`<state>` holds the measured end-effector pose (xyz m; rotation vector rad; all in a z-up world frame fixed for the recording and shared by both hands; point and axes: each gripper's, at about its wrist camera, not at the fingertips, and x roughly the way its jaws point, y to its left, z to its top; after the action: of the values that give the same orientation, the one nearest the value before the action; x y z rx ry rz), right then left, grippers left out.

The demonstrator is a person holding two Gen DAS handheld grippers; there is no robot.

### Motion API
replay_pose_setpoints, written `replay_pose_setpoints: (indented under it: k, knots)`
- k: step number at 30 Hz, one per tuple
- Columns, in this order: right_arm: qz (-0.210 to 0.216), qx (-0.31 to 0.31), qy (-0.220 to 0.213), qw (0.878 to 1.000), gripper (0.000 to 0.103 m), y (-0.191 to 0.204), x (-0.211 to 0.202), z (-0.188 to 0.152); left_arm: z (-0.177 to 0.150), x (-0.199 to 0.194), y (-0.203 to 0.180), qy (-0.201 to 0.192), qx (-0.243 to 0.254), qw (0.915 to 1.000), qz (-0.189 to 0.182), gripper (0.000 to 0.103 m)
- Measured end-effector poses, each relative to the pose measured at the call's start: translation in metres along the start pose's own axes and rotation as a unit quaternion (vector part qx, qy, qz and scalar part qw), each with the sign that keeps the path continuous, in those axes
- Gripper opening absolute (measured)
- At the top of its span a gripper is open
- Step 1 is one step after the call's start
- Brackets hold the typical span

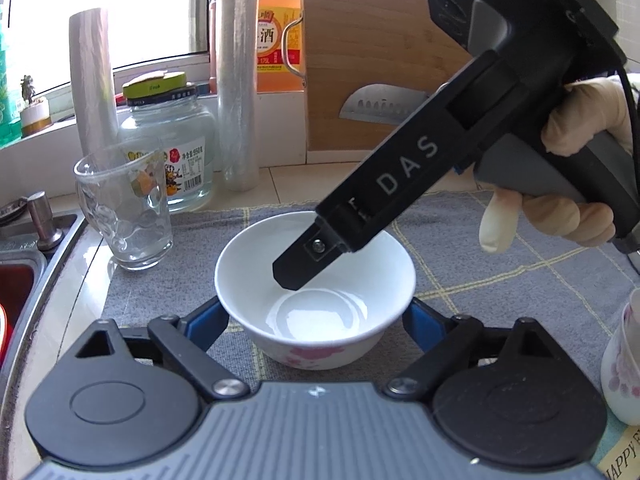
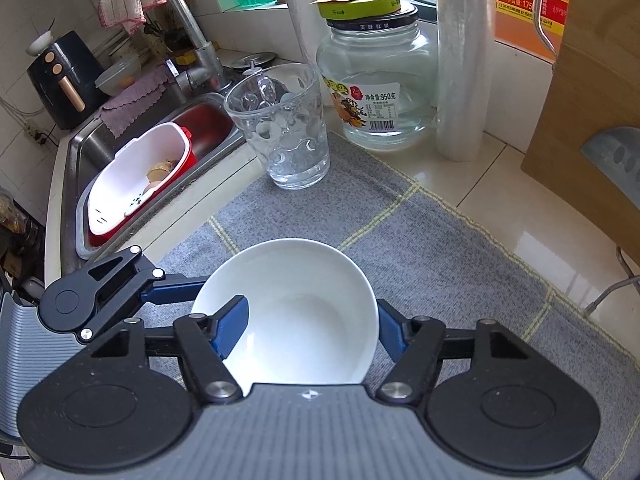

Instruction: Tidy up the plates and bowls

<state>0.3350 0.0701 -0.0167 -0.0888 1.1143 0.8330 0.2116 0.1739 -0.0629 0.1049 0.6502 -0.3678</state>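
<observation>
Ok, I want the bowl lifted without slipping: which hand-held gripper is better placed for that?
Probably the right hand-held gripper: it is shut on the bowl, one finger inside, one outside. The left hand-held gripper only flanks its outer sides; contact is unclear.

We saw one white bowl (image 1: 316, 300) upright on the grey checked cloth (image 1: 500, 276), empty, glossy inside, pink flower print low on its outer wall. At the right edge of the left wrist view, part of a second white piece (image 1: 624, 368) with the same pink print showed, type unclear.
</observation>
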Motion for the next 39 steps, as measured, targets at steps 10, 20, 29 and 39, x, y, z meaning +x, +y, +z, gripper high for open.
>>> replay_pose_setpoints:
  k: [10, 20, 29, 39]
  knots:
    - [0.017, 0.017, -0.014, 1.0, 0.073, 0.005, -0.027, -0.011, 0.005, -0.021, -0.014, -0.01, 0.016, 0.9998, -0.001, 0.093]
    - [0.015, 0.014, -0.039, 0.999, 0.073, 0.016, -0.059, -0.03, 0.009, -0.045, -0.032, -0.018, 0.025, 0.9995, -0.007, 0.093]
    - [0.018, 0.02, -0.06, 0.998, 0.073, 0.024, -0.09, -0.059, 0.008, -0.068, -0.059, -0.022, 0.037, 0.999, -0.012, 0.093]
    - [0.01, 0.029, -0.081, 0.996, 0.073, 0.029, -0.131, -0.101, 0.008, -0.096, -0.102, -0.024, 0.059, 0.9976, -0.027, 0.093]
